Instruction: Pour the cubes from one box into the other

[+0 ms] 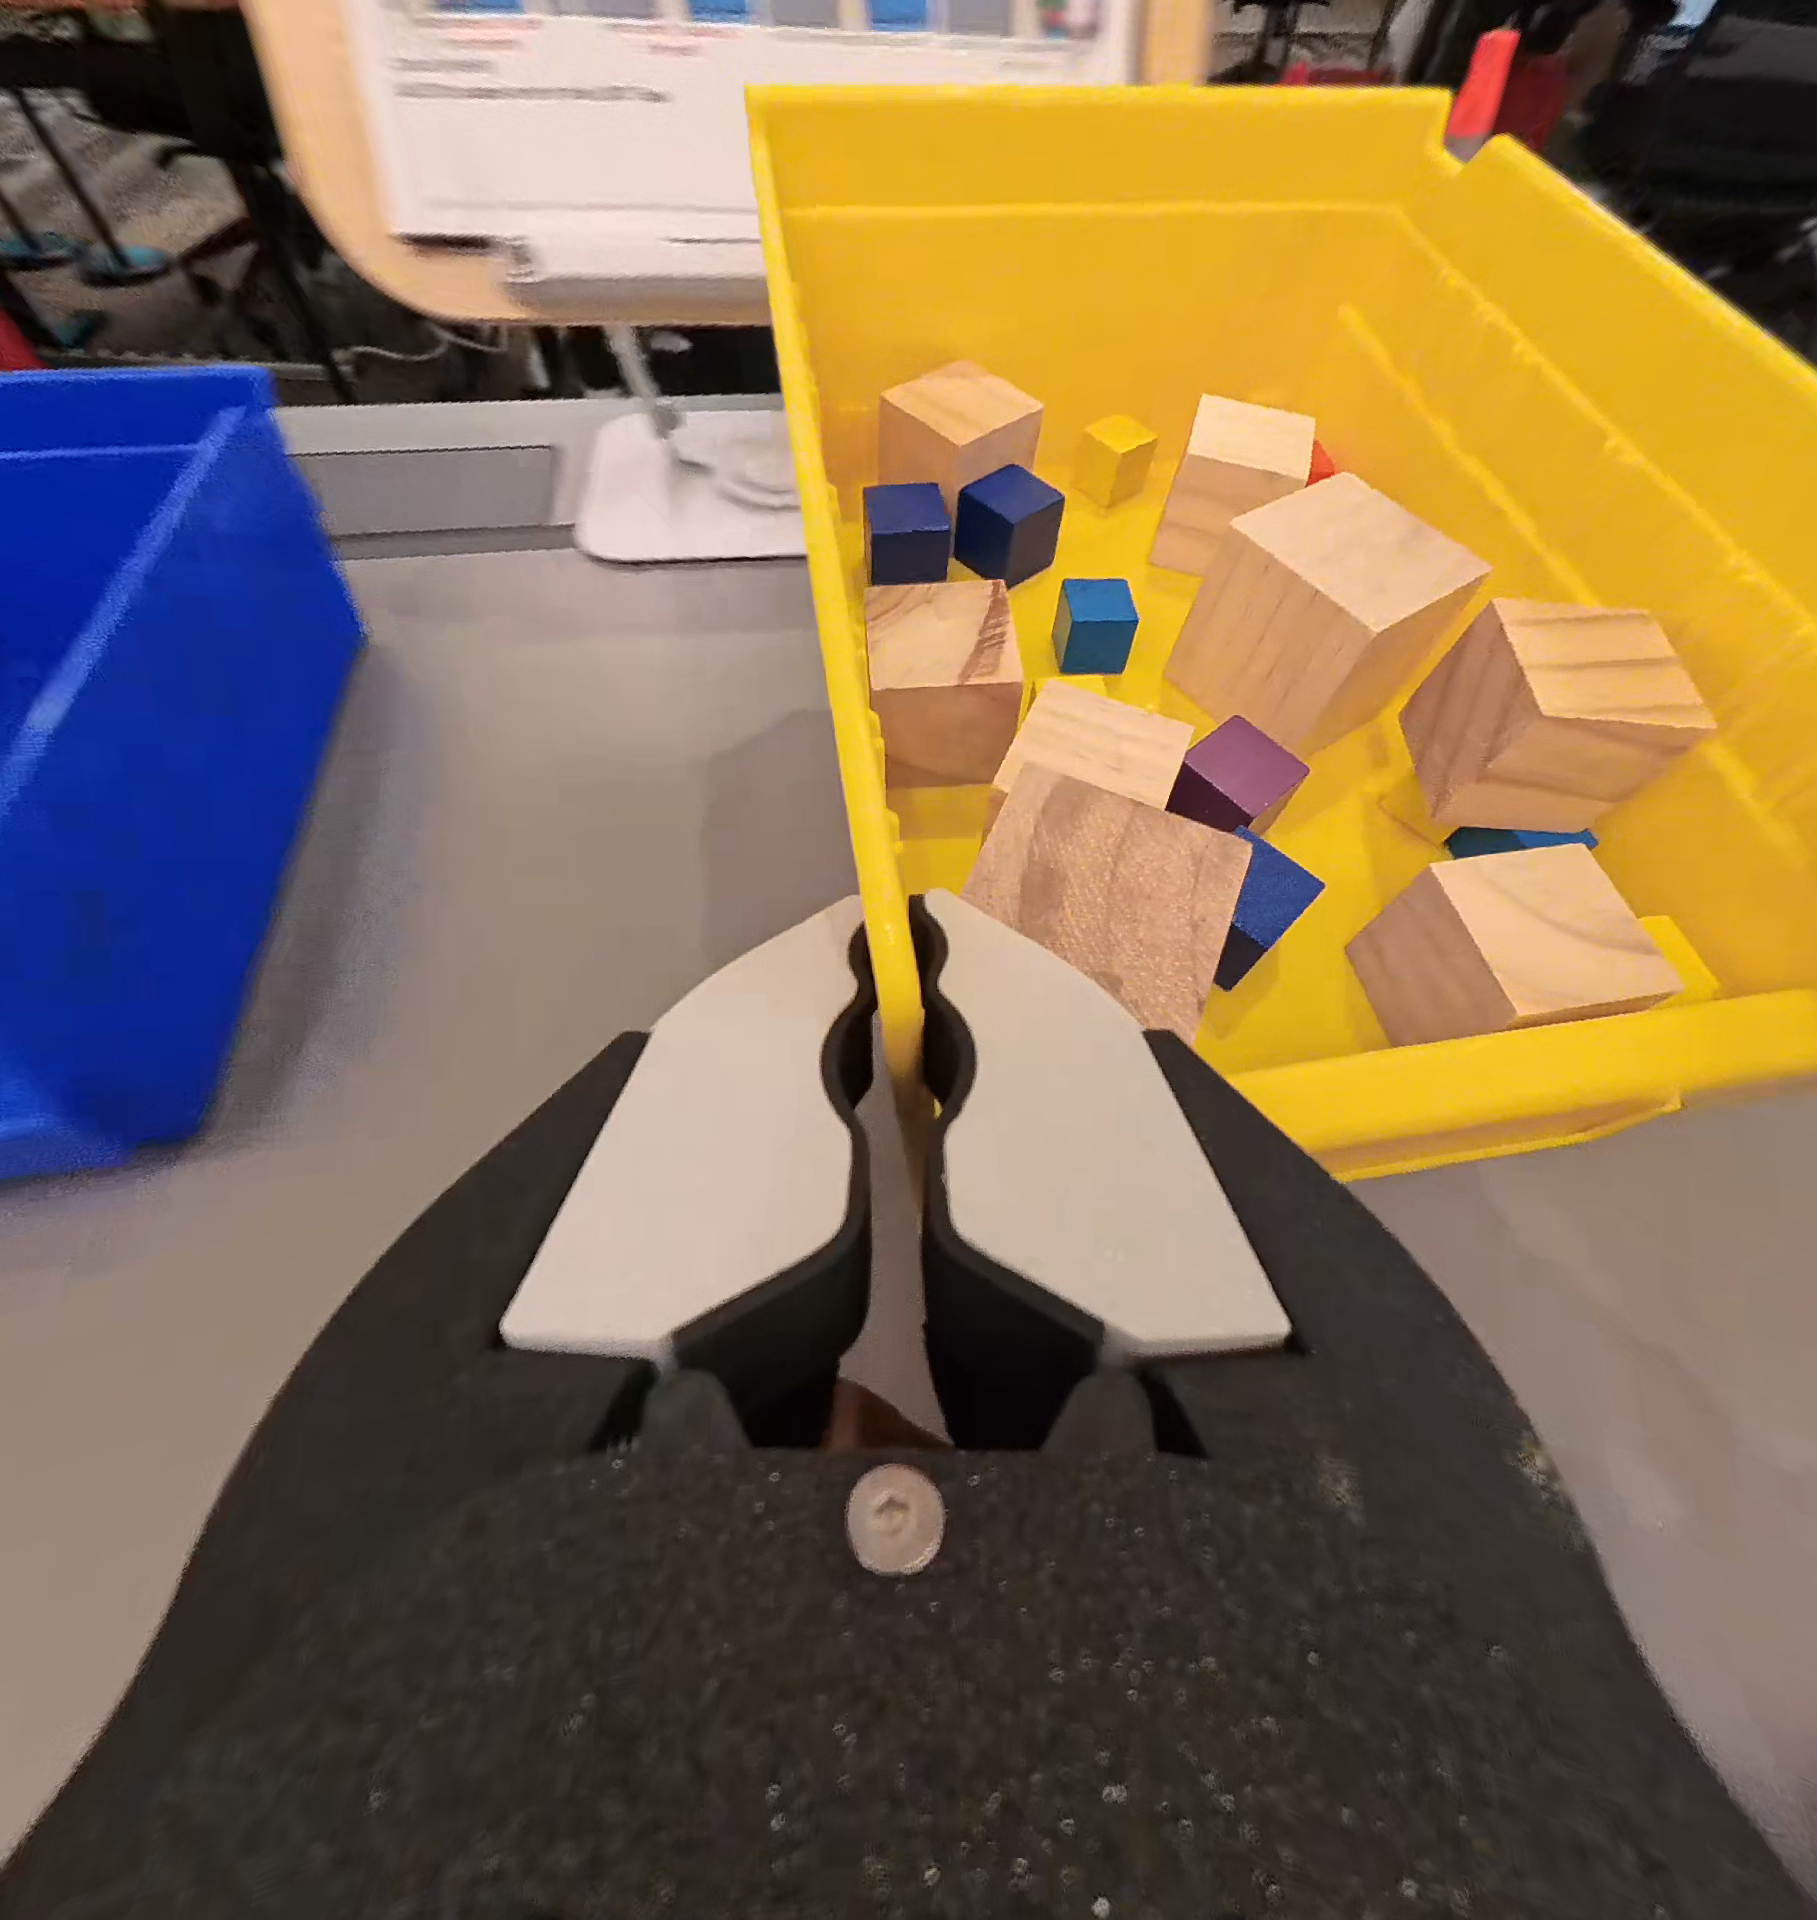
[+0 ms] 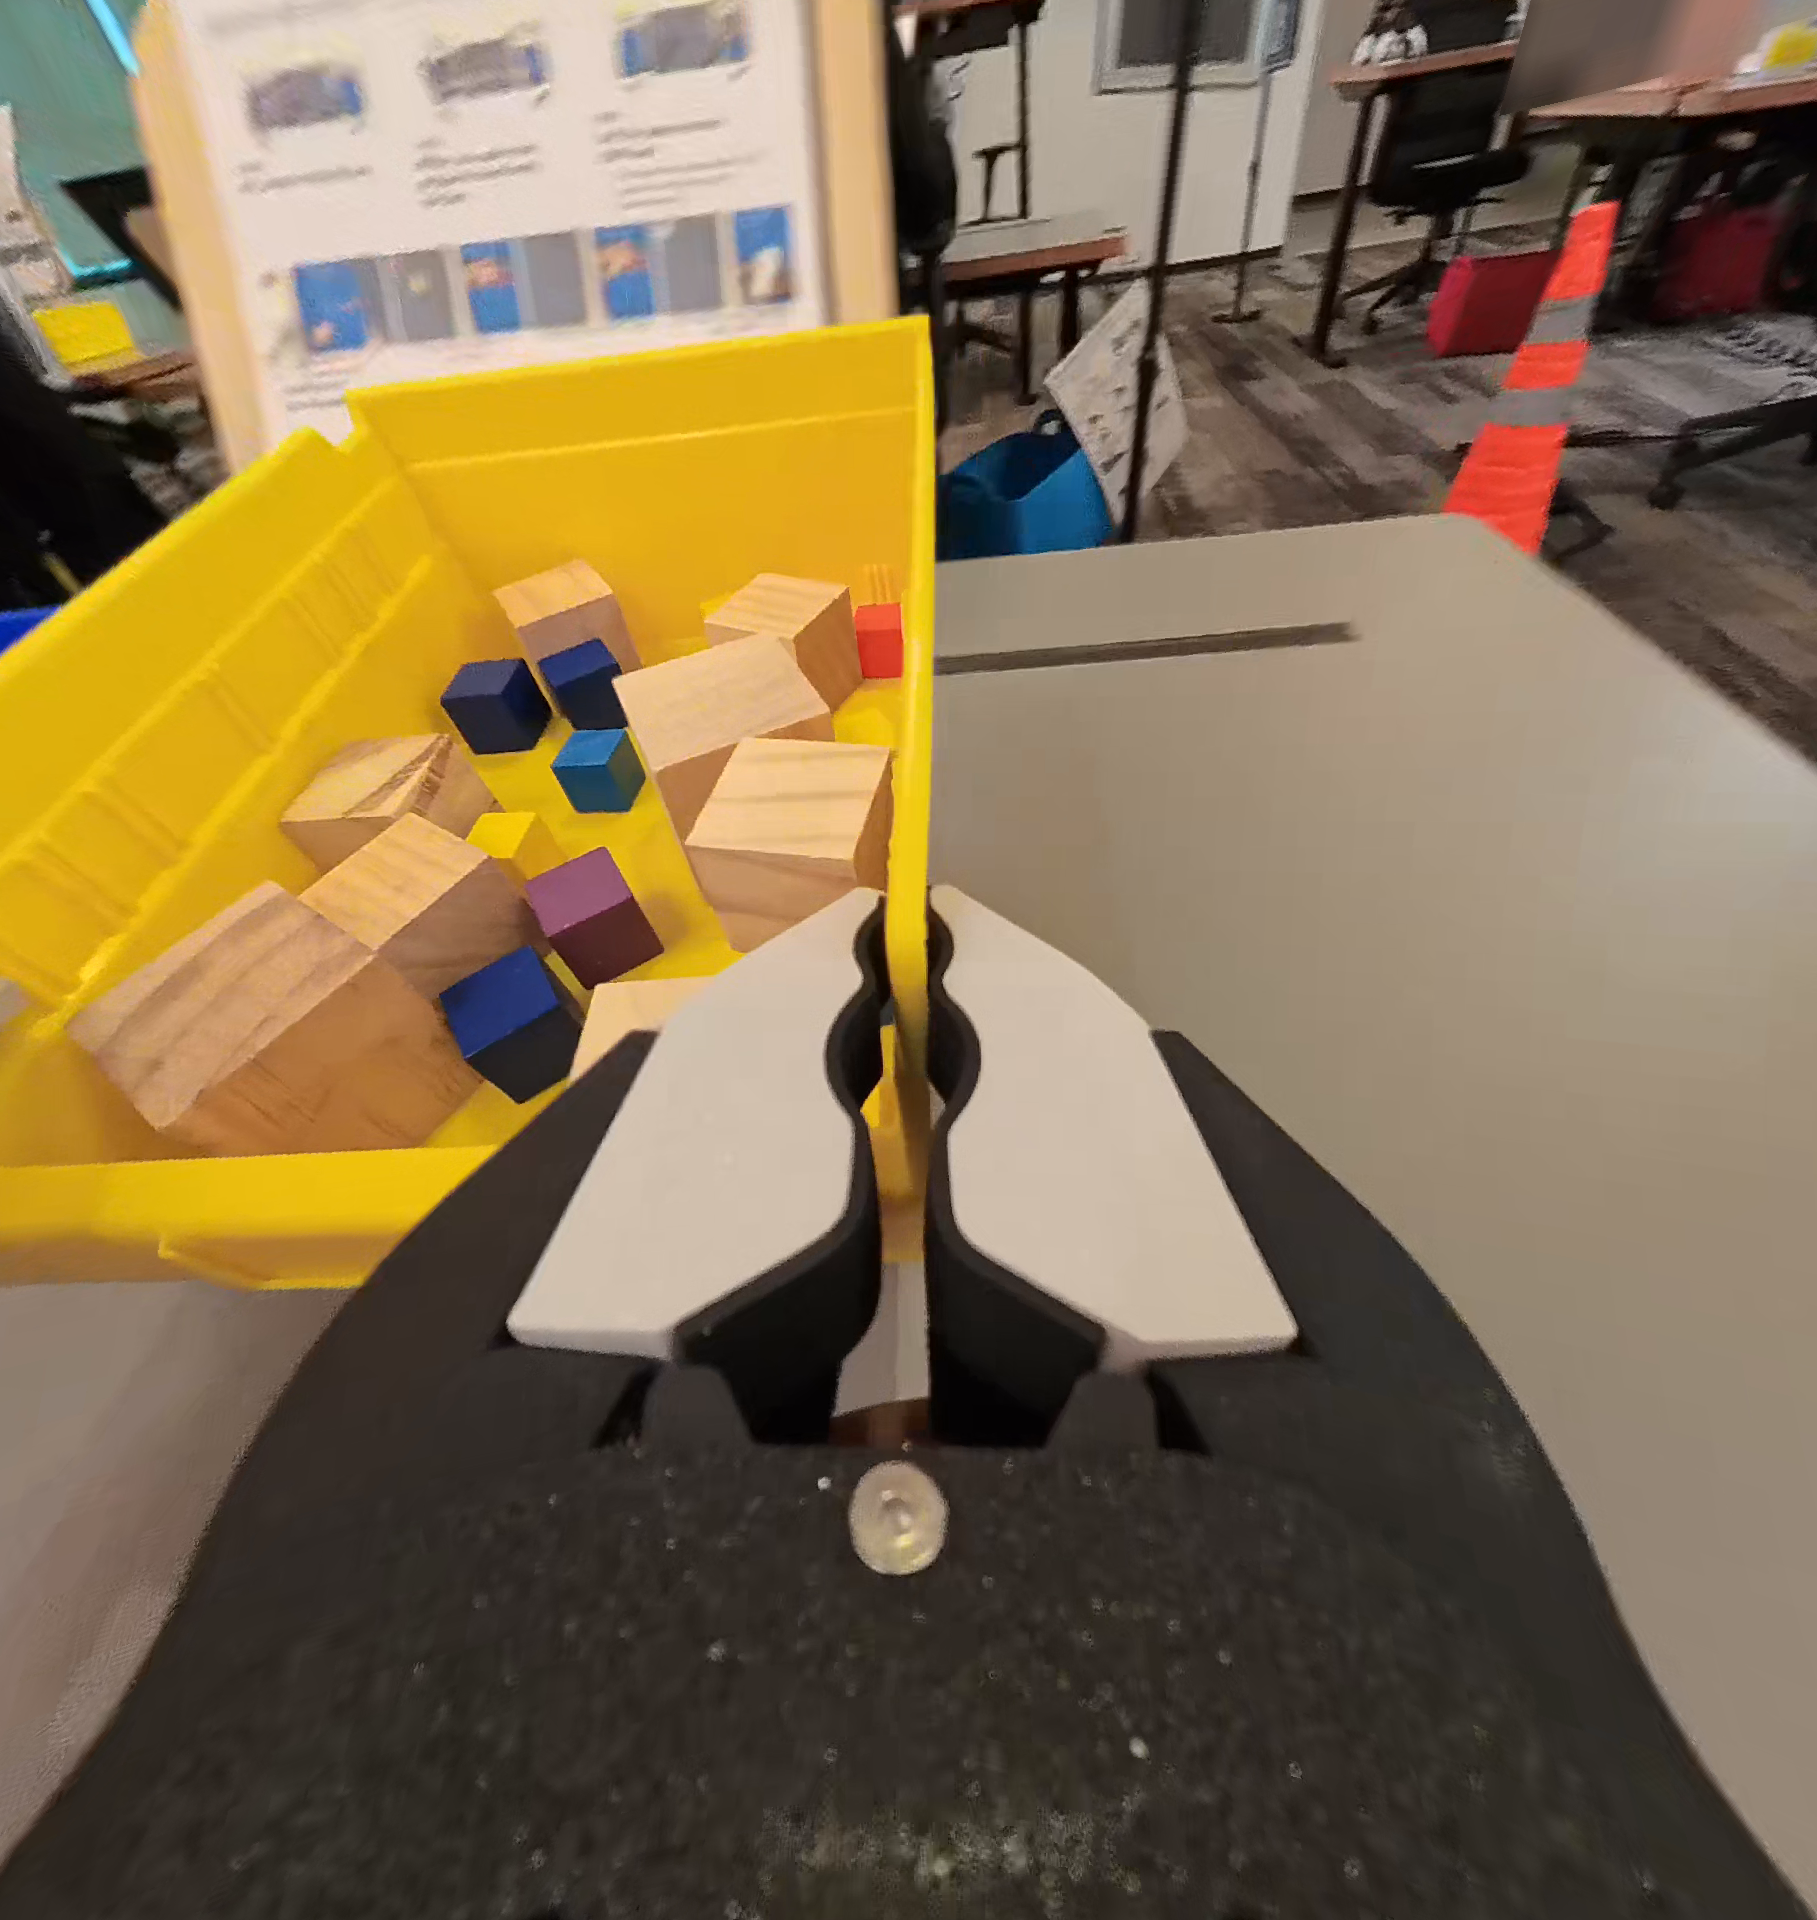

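Note:
A yellow box holds several wooden cubes and small coloured cubes. My left gripper is shut on the box's left side wall near its front corner. My right gripper is shut on the yellow box's right side wall near its front corner. The same wooden cubes and coloured cubes lie loose inside. The box looks tilted above the grey table. A blue box stands to the left in the left wrist view; its inside is hidden.
A white lamp base and a poster board stand behind the boxes. The grey table stretches to the right of the yellow box. Beyond its edge are an orange-and-grey post, a blue tub and office furniture.

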A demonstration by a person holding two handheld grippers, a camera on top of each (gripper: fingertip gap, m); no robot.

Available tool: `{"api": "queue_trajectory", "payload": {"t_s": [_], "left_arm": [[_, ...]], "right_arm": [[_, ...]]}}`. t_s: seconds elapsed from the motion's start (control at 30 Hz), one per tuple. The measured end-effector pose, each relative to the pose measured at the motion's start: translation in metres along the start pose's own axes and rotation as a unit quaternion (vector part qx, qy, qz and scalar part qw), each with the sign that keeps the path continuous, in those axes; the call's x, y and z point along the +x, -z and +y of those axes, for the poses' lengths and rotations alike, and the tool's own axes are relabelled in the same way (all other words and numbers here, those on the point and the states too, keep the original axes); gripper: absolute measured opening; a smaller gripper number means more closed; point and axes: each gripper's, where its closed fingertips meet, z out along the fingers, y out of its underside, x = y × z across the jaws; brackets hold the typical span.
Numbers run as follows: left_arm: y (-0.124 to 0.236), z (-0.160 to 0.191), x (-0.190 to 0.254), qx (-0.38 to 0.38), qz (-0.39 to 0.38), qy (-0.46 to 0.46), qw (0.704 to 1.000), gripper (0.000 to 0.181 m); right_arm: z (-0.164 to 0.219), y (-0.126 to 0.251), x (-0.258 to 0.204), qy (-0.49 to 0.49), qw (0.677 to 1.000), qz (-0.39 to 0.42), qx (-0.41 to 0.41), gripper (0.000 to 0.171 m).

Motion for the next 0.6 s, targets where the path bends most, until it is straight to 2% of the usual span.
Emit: {"api": "queue_trajectory", "payload": {"t_s": [0.17, 0.27, 0.4, 0.47, 0.5, 0.6], "left_arm": [[-0.003, 0.024, -0.083, -0.033, -0.015, -0.008, 0.999, 0.003], [-0.020, 0.042, -0.103, -0.059, -0.006, -0.002, 0.998, 0.003], [-0.026, 0.051, -0.113, -0.036, 0.031, 0.027, 0.999, 0.006], [-0.013, 0.044, -0.112, -0.038, 0.063, 0.055, 0.996, 0.051], [-0.001, 0.033, -0.118, -0.017, 0.071, 0.066, 0.995, 0.058], [0.047, -0.018, -0.164, 0.132, 0.059, 0.092, 0.985, 0.051]], "right_arm": [[0.042, -0.023, -0.077, 0.002, 0.999, -0.016, -0.047, 0.003], [0.062, -0.035, -0.092, 0.003, 0.997, -0.011, -0.070, 0.003], [0.069, -0.038, -0.100, 0.023, 0.996, -0.018, -0.083, 0.004], [0.061, -0.025, -0.097, 0.043, 0.995, -0.030, -0.081, 0.014], [0.050, -0.014, -0.097, 0.052, 0.996, -0.052, -0.059, 0.020], [0.025, 0.023, -0.098, 0.079, 0.987, -0.136, 0.018, 0.027]]}}
